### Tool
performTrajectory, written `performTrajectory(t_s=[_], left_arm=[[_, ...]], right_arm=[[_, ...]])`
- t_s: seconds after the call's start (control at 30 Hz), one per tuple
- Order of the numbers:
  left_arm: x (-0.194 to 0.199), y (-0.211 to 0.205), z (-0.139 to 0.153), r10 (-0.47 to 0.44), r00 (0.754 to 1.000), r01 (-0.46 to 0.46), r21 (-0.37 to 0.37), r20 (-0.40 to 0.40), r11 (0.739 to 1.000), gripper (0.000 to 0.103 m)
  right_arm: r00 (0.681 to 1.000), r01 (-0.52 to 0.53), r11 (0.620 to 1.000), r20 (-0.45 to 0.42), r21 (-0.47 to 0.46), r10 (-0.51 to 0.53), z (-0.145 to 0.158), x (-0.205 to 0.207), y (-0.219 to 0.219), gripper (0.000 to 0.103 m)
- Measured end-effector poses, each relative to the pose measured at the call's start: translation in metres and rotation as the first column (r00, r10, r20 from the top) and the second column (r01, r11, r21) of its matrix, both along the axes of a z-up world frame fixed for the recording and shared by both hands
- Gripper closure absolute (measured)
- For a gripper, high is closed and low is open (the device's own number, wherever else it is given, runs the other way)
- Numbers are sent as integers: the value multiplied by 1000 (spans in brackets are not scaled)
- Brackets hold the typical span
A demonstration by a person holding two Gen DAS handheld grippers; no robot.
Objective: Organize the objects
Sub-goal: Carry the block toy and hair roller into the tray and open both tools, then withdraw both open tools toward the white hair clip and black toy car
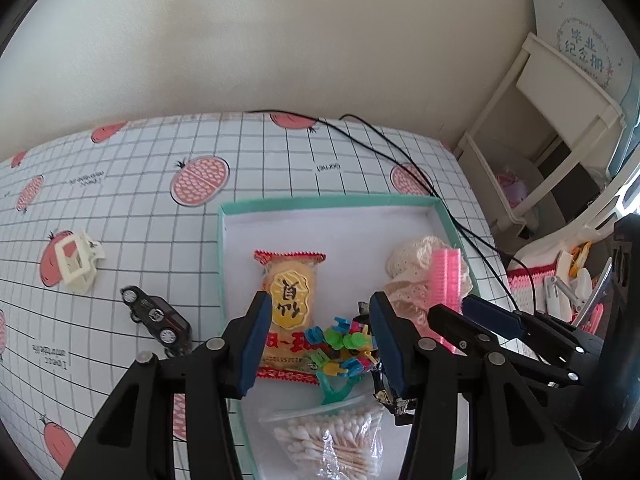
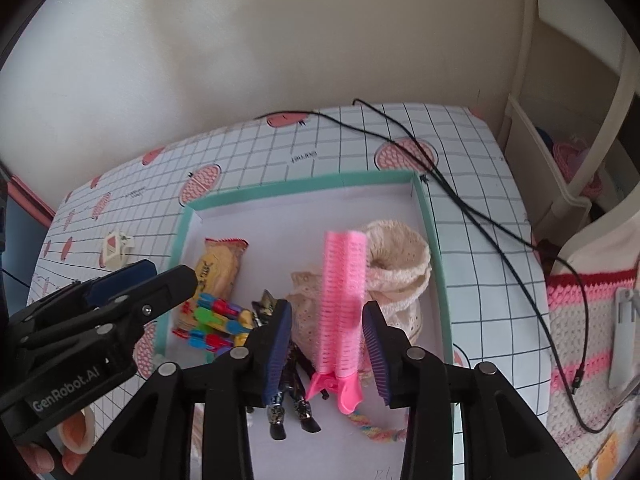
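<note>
Item: pink hair clip [image 2: 344,300], in teal box [image 2: 434,280] atop lace pouch [image 2: 396,276]. My right claw [image 2: 327,344] spread wide either side, not touching. Left claw [image 1: 320,344] released over snack pkt [image 1: 288,300]. Toy car [image 1: 158,318] and white clip [image 1: 78,266] on tabletop [image 1: 160,184], prob. next.

A table [image 1: 280,152] covered in a white grid cloth printed with pink fruit fills the middle of both views. Directly on it sit a shallow green-rimmed box [image 1: 320,202] at centre, a cream hair claw [image 1: 78,261] at the left, a small dark toy car [image 1: 158,318] below that clip, and black cables [image 1: 400,152] trailing from the upper centre toward the right edge.
</note>
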State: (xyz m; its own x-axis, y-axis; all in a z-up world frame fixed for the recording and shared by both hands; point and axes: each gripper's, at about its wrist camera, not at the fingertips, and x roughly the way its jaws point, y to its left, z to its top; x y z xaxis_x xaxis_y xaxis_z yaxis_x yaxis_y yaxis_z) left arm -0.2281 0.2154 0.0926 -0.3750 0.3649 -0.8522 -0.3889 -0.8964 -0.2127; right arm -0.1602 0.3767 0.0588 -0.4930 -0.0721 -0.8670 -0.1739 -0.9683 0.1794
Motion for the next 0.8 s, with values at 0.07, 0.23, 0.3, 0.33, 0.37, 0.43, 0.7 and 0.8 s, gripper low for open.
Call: performTrajectory(t_s=[0.07, 0.23, 0.3, 0.33, 0.37, 0.43, 0.7, 0.8], left_arm=[[0, -2, 4, 5, 1000, -5, -5, -15, 1000, 51], [-2, -6, 6, 20, 999, -21, -18, -34, 1000, 51], [-4, -8, 4, 27, 999, -28, -27, -35, 999, 51], [-5, -8, 2, 31, 999, -33, -34, -35, 999, 50], [-5, -9, 1, 37, 999, -38, -42, -36, 998, 48], [-6, -10, 0, 49, 998, -52, -55, -44, 997, 32], [-11, -22, -1, 85, 993, -93, -101, -81, 991, 14], [-13, -27, -1, 99, 991, -108, -102, -85, 989, 11]], right_arm=[[1000, 0, 1000, -9, 0, 0, 4, 0, -1, 63], [1000, -3, 1000, -17, 6, 3, 7, 1, -3, 63], [1000, 2, 1000, -9, 5, -2, 3, 0, -2, 63], [1000, 3, 1000, -5, 9, -3, 1, 0, -2, 63], [1000, 5, 1000, -3, 17, -5, 0, 0, -2, 63], [1000, 11, 1000, -3, 25, -11, -1, 0, -1, 57], [1000, 18, 999, -20, 27, -17, -1, -1, 1, 29], [999, 21, 1000, -25, 19, -20, -2, -1, 2, 20]])
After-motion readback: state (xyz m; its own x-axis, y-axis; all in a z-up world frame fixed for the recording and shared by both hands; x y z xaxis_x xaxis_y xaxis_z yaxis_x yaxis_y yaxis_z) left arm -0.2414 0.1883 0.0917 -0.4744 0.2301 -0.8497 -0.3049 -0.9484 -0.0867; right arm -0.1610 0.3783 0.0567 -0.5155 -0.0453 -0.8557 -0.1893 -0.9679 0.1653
